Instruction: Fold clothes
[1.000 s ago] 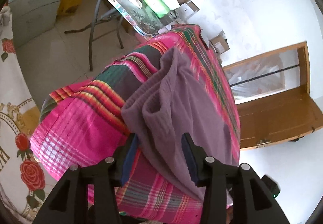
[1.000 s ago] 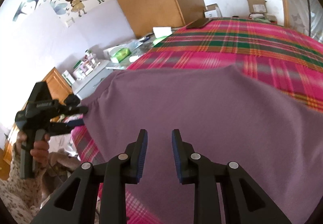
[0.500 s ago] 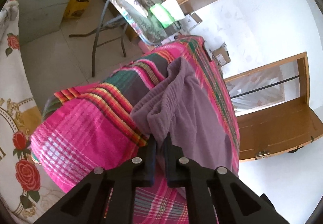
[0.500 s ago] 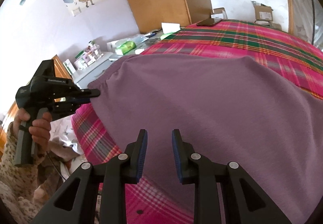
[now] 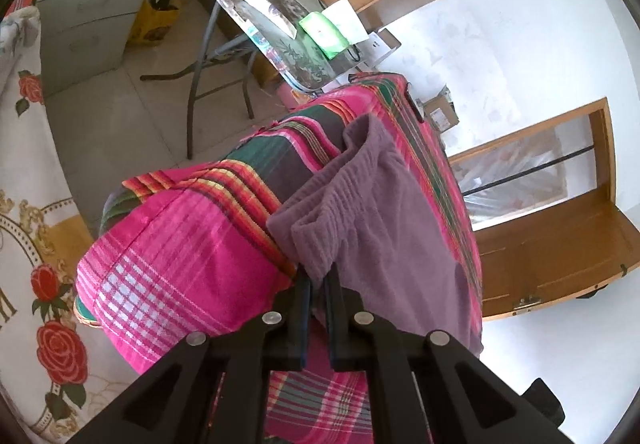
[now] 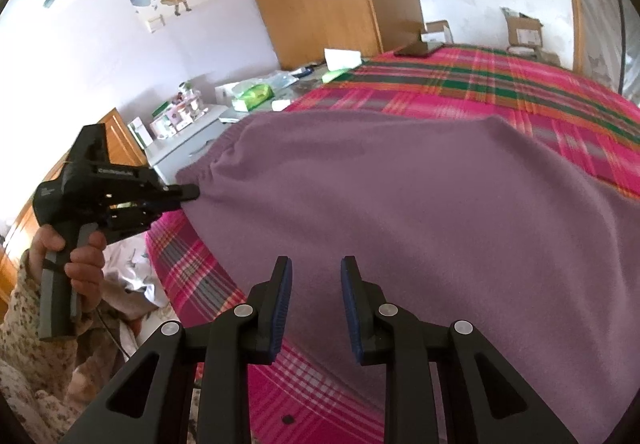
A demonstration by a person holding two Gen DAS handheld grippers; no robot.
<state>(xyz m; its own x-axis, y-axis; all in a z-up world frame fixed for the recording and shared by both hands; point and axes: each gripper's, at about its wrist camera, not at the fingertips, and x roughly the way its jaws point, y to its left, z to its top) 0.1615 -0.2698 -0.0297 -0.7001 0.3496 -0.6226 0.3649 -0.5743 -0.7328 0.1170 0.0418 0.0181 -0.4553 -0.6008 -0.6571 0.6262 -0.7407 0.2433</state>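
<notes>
Garment: a purple garment is spread flat on the pink plaid bedspread, near the bed's edge; no fold is seen.
Left gripper: closed on the gathered waistband corner.
Right gripper: held parted above the near hem, nothing gripped.
Progress: judged early; one corner is secured, all folding remains.
</notes>
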